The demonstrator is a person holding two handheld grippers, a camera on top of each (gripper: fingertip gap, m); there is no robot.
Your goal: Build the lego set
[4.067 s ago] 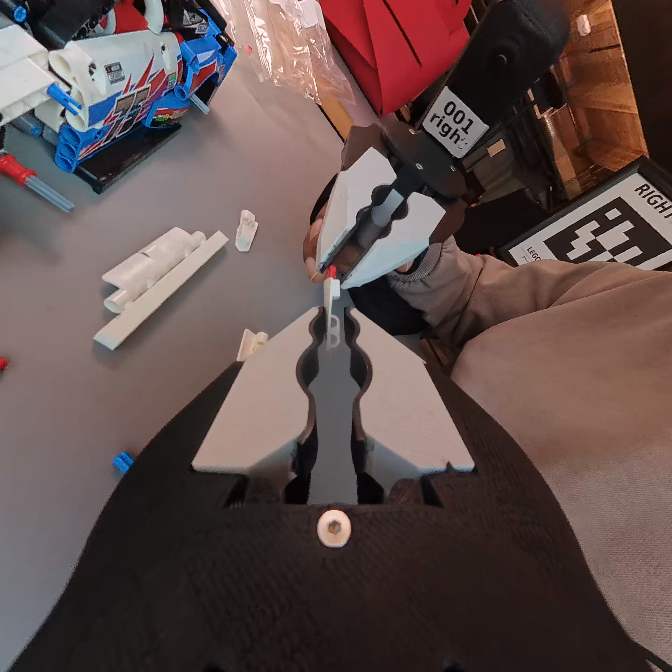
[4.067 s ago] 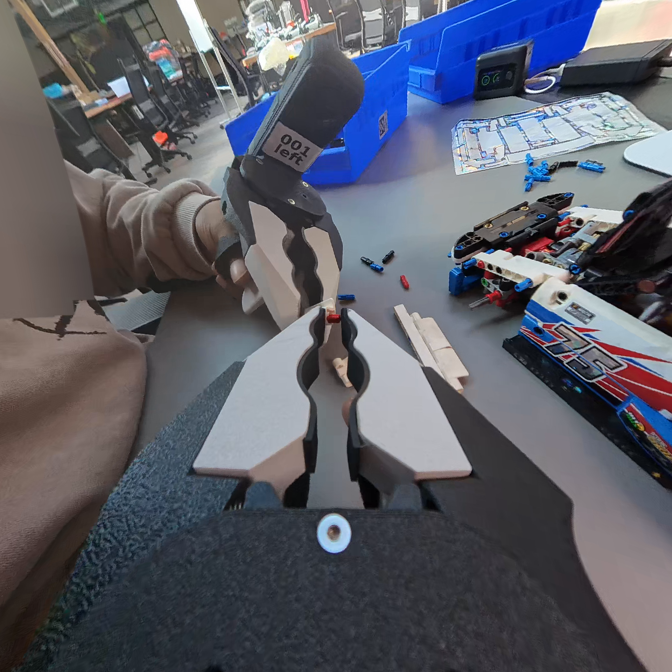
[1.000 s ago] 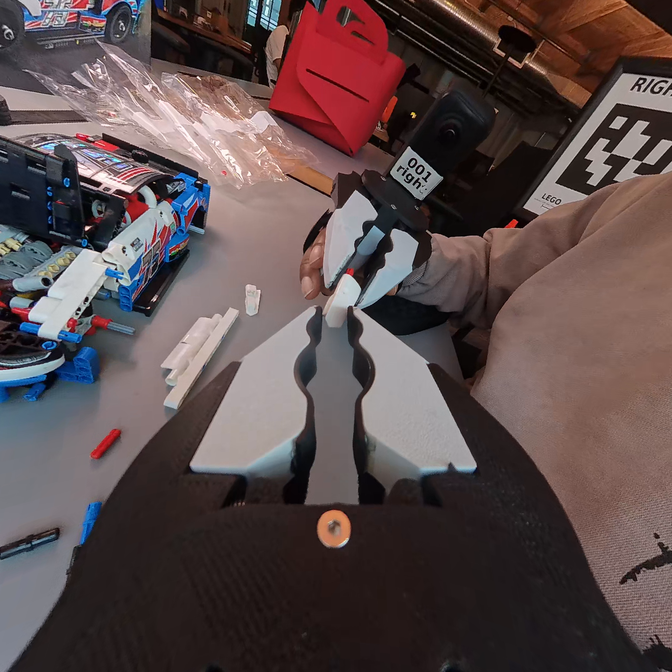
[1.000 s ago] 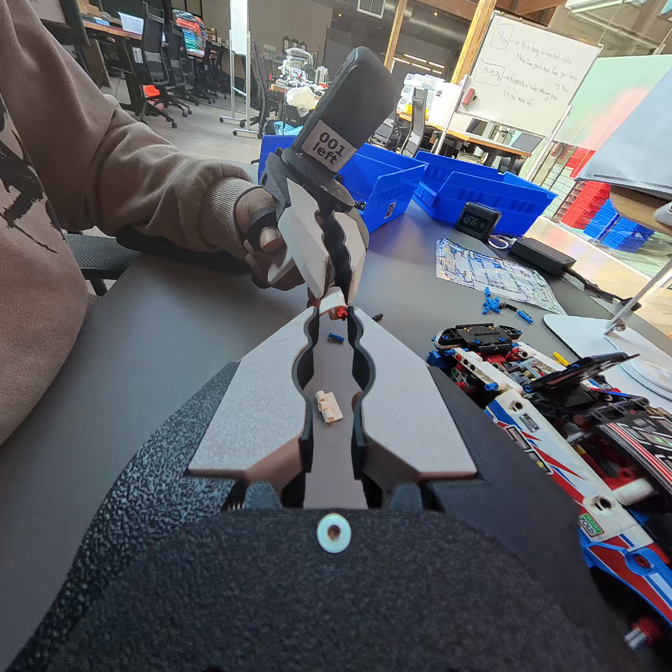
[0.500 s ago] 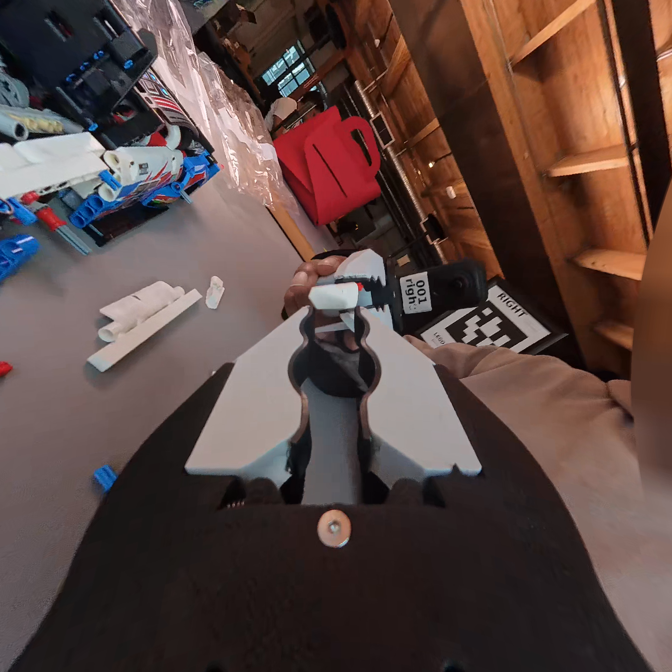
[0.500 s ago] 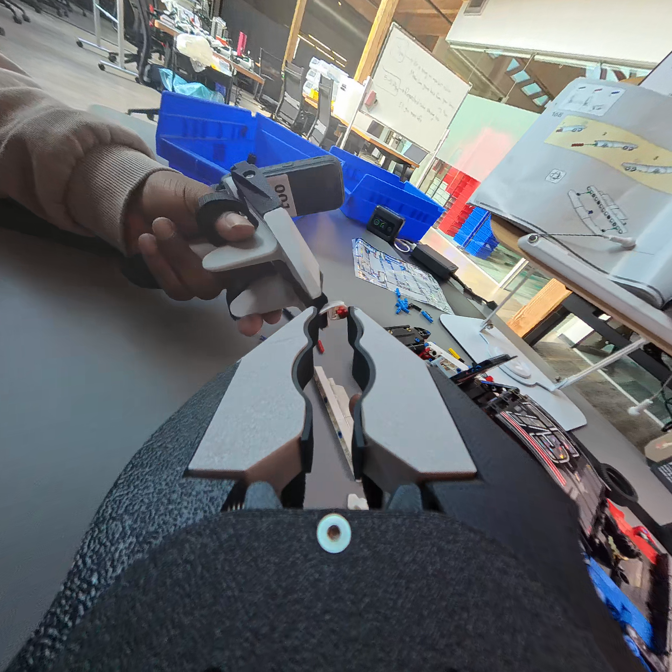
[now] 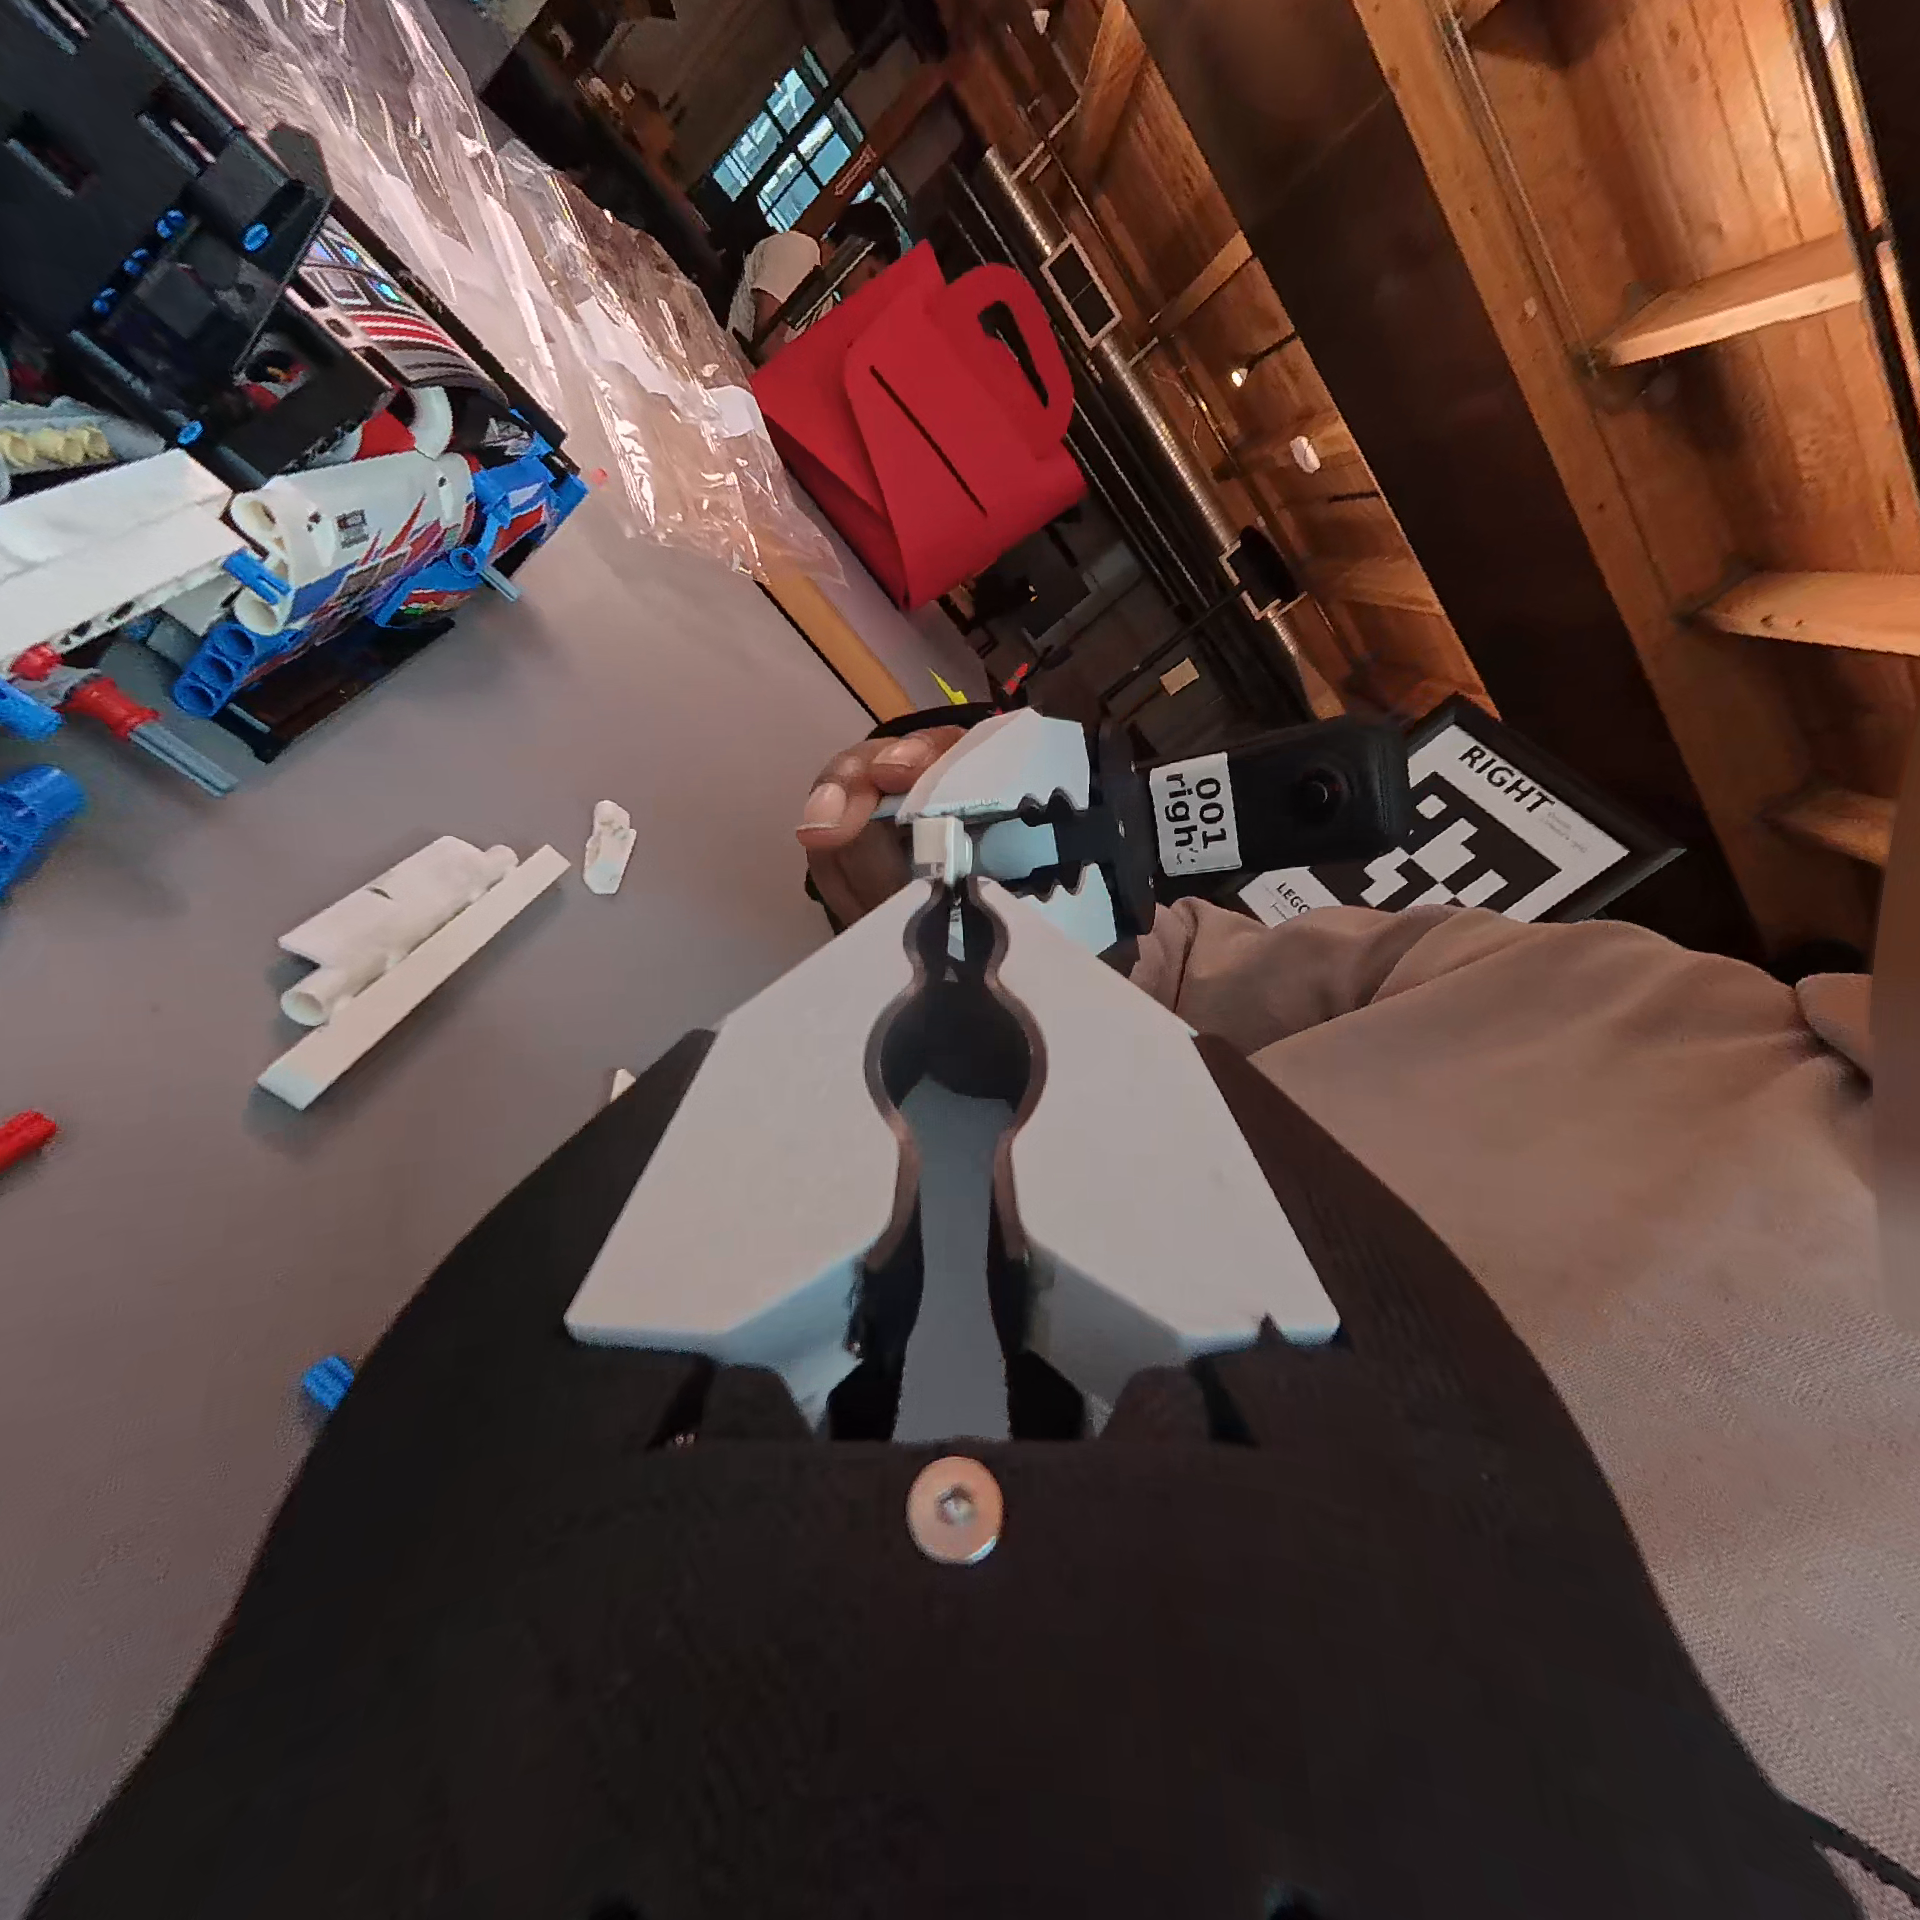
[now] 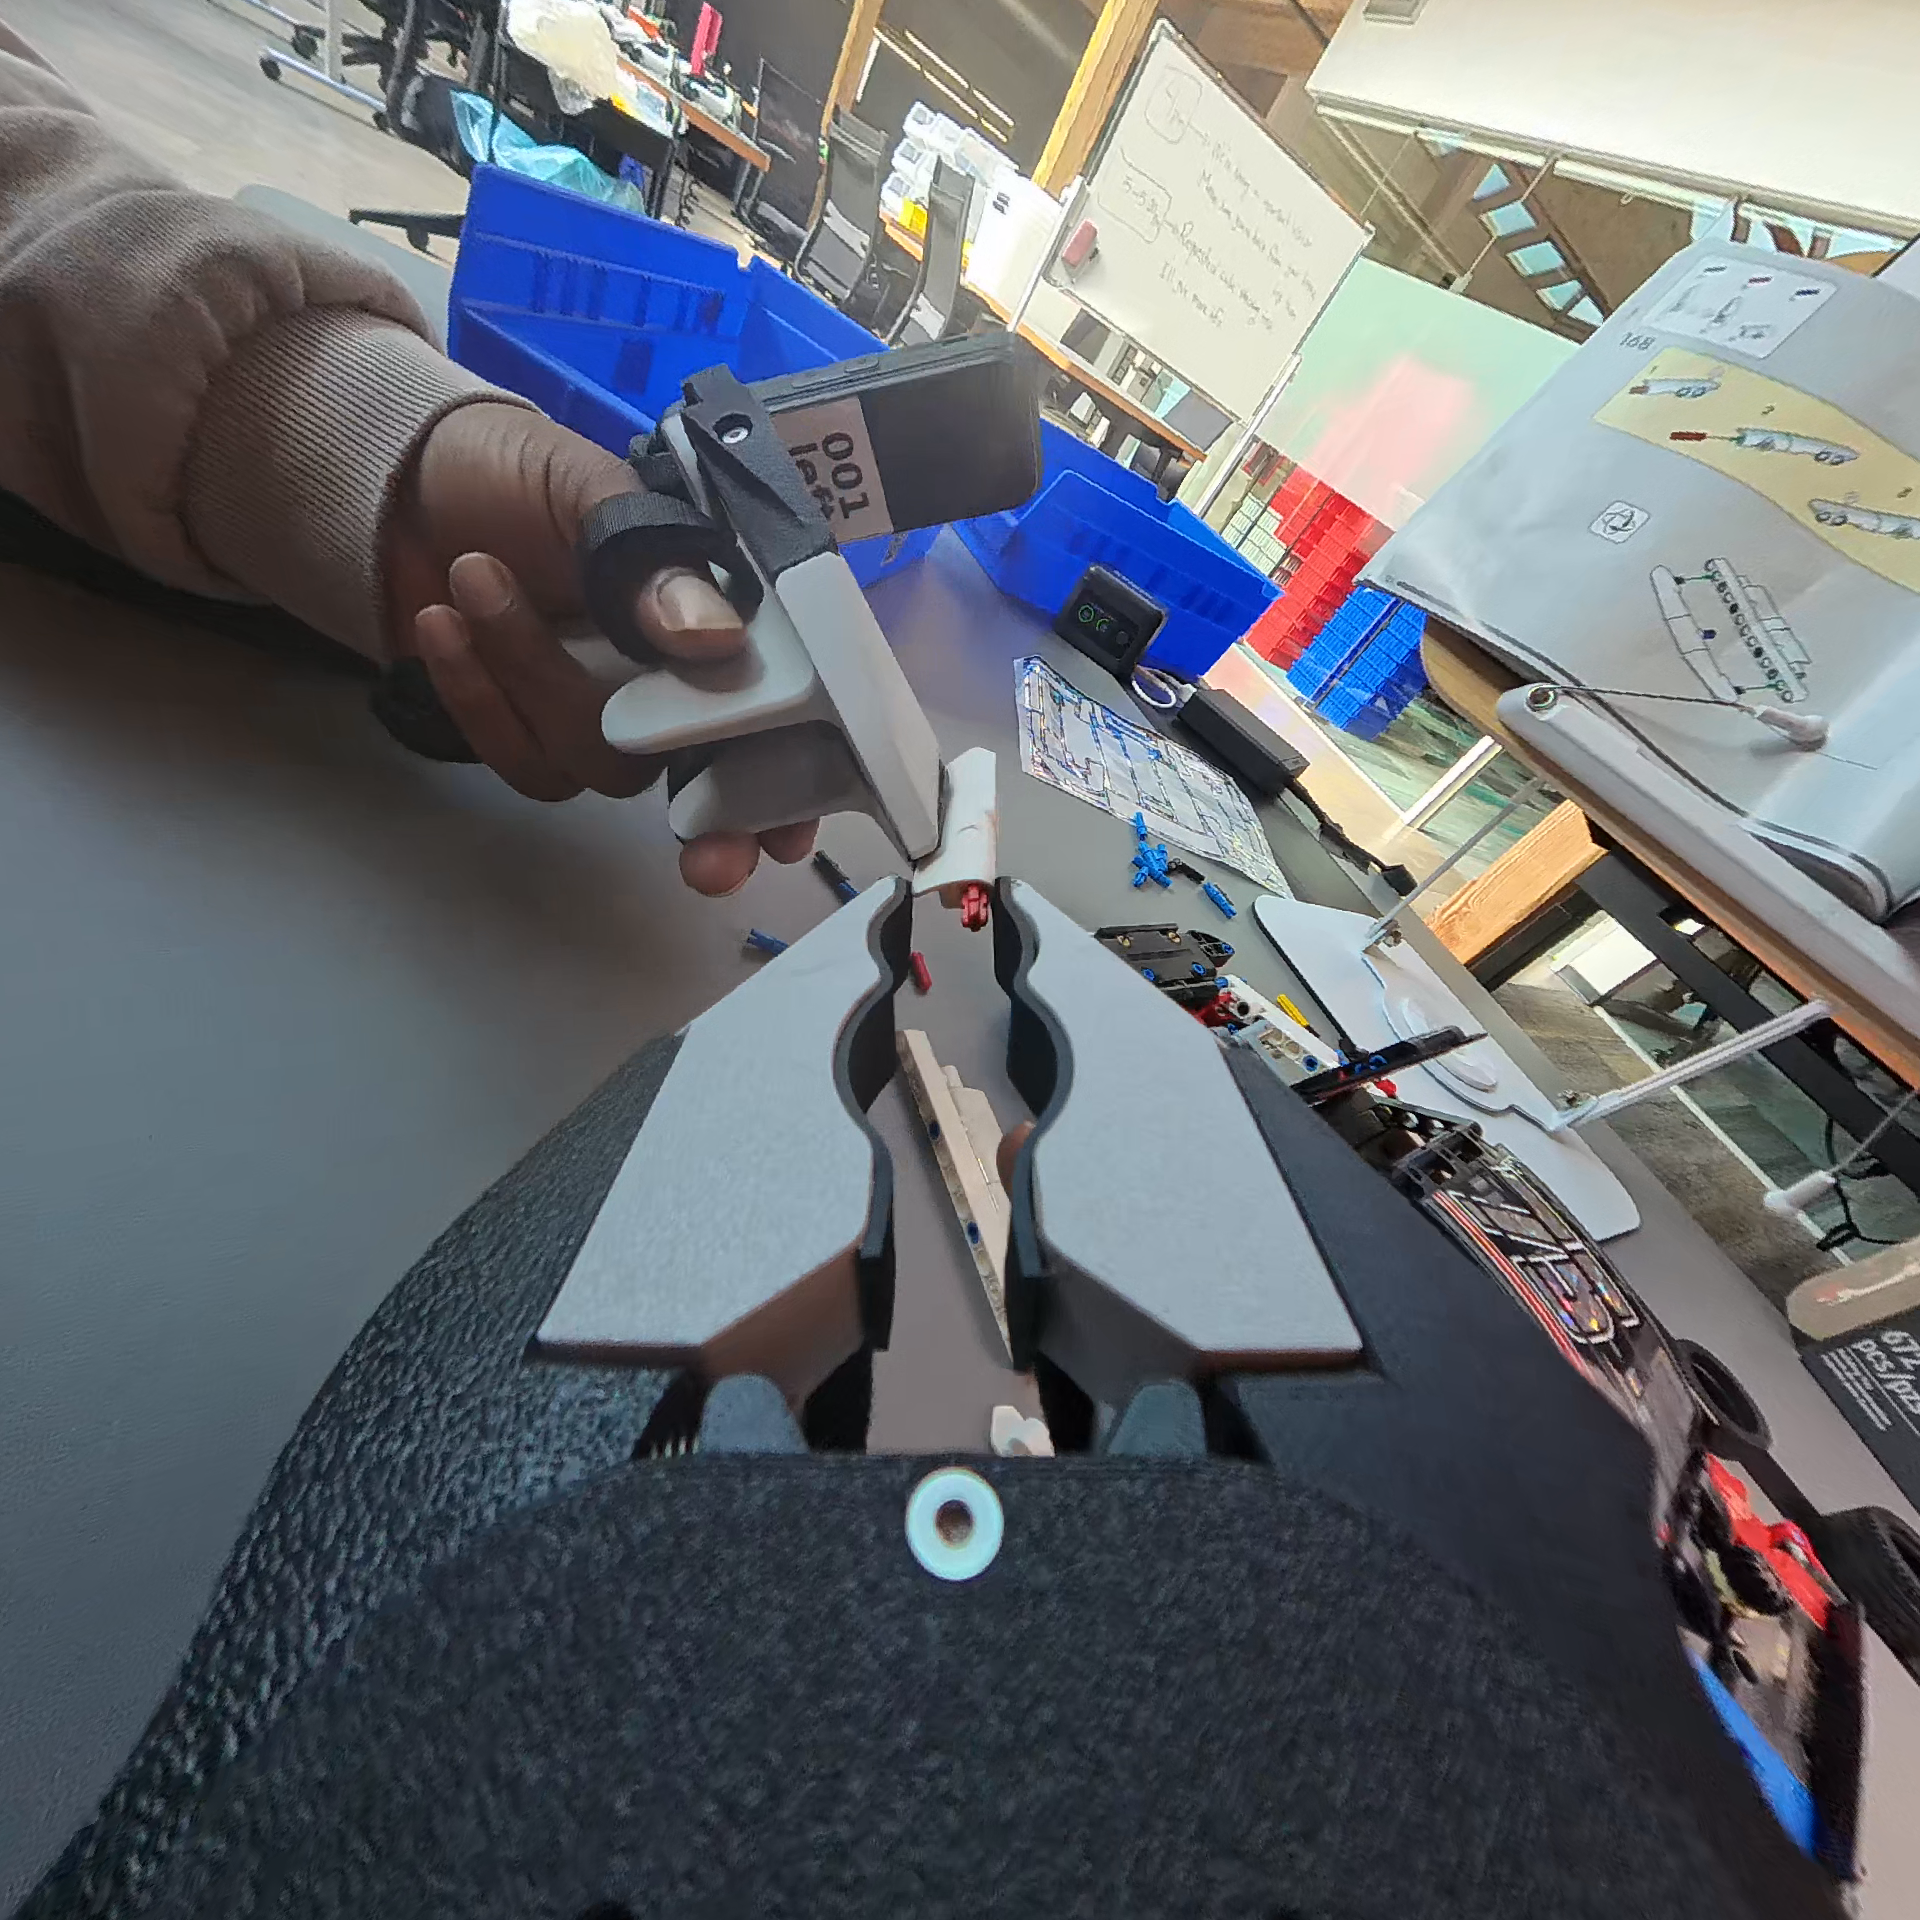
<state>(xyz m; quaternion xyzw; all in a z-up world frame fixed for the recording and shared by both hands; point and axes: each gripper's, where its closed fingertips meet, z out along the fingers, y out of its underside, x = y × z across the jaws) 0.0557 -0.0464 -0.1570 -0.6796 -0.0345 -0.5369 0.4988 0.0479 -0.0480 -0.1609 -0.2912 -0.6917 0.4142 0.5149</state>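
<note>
Both grippers meet tip to tip above the grey table point(image 7: 623, 727). My left gripper point(image 7: 951, 899) is shut on the thin edge of a small white lego piece point(image 7: 940, 847). In the right wrist view that piece point(image 8: 968, 805) stands upright with a red pin point(image 8: 972, 906) sticking out of its lower end. My right gripper point(image 8: 951, 894) brackets that lower end, which fills the gap between its tips. The left gripper point(image 8: 920, 847) comes in from the upper left there. The right gripper point(image 7: 935, 836) lies on its side in the left wrist view.
The partly built race car point(image 7: 312, 540) stands left of the left gripper and also shows in the right wrist view point(image 8: 1507, 1226). A long white assembly point(image 7: 416, 935), a small white part point(image 7: 608, 847) and loose pins point(image 7: 21, 1138) lie on the table. An instruction booklet point(image 8: 1714, 540) and blue bins point(image 8: 623, 301) stand farther off. The tips of both grippers are at nearly the same place.
The red pin that my right gripper held against the white piece now sits in it. Both grippers have rolled onto their sides. The right tips stand wider and are around the piece's end.
</note>
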